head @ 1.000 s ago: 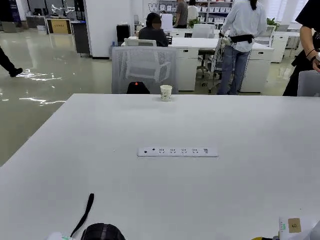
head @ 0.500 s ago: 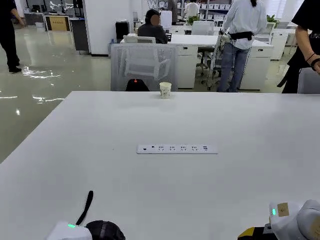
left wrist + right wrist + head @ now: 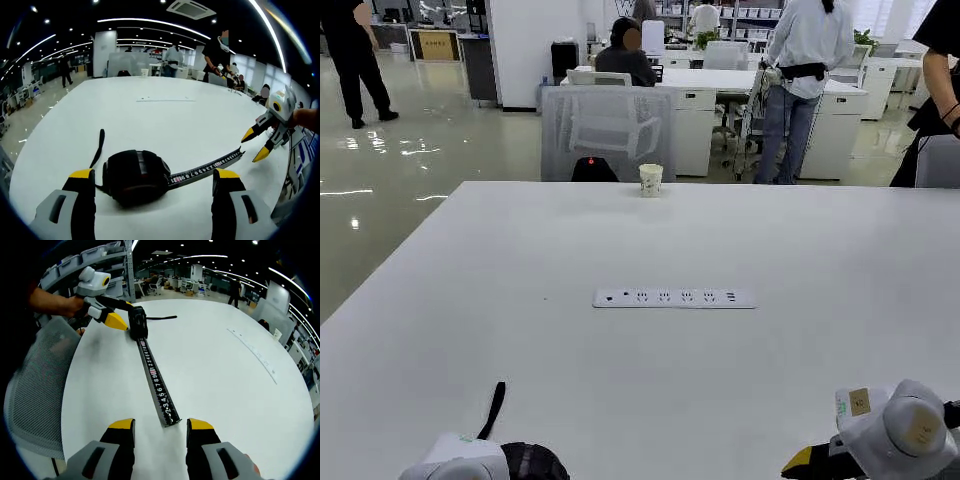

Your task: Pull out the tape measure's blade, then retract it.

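**Fingers [image 3: 81,176] apart, blade [image 3: 156,377] drawn out on the desk [image 3: 650,380]**

Left gripper [image 3: 155,173] has its pair spread either side of the black tape measure [image 3: 135,175], which lies at the near side of the desk with its strap [image 3: 97,145] trailing away. Neither finger seems to touch it, though the fisheye makes that hard to judge. Right gripper [image 3: 160,425] is likewise spread, the blade's end lying between its fingertips. Farther off sit a power strip [image 3: 675,298] and a paper cup [image 3: 651,181].

My left hand-held gripper [image 3: 155,175] sits low with both jaws spread wide. My right hand-held gripper [image 3: 161,424] has its jaws parted too, the yellow tips level and pointing toward the left one. My left hand [image 3: 59,304] wraps that gripper's handle.
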Motion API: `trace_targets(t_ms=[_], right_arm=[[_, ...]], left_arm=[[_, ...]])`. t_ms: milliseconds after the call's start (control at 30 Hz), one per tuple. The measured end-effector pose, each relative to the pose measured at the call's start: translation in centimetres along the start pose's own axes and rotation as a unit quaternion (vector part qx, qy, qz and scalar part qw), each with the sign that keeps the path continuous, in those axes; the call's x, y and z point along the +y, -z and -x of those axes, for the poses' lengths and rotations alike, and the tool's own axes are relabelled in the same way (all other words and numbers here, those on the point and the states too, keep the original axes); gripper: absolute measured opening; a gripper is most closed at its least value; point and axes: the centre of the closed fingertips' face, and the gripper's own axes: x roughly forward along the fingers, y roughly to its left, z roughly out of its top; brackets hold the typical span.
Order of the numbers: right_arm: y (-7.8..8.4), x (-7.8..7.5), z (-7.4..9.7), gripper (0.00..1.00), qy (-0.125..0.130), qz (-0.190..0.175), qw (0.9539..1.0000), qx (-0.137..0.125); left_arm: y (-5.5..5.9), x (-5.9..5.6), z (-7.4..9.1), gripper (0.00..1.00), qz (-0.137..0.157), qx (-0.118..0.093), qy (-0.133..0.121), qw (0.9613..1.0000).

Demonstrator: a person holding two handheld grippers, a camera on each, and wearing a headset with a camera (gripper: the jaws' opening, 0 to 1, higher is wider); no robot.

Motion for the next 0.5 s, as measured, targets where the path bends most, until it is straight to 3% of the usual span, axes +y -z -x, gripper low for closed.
trace_targets(t_ms=[400,500], right_arm=[[0.1,-1.0,-0.8,0.26,-0.014,0.019,0.9995,0.02],[0.1,-1.2,-1.1,0.24,-0.017,0.022,0.9993,0.025]], left_arm=[[0.4,0.7,-0.9,0.86,0.028,0.011,-0.011,0.9995],[0.4,1.0,-1.0,0.8,0.036,0.012,-0.018,0.9991]])
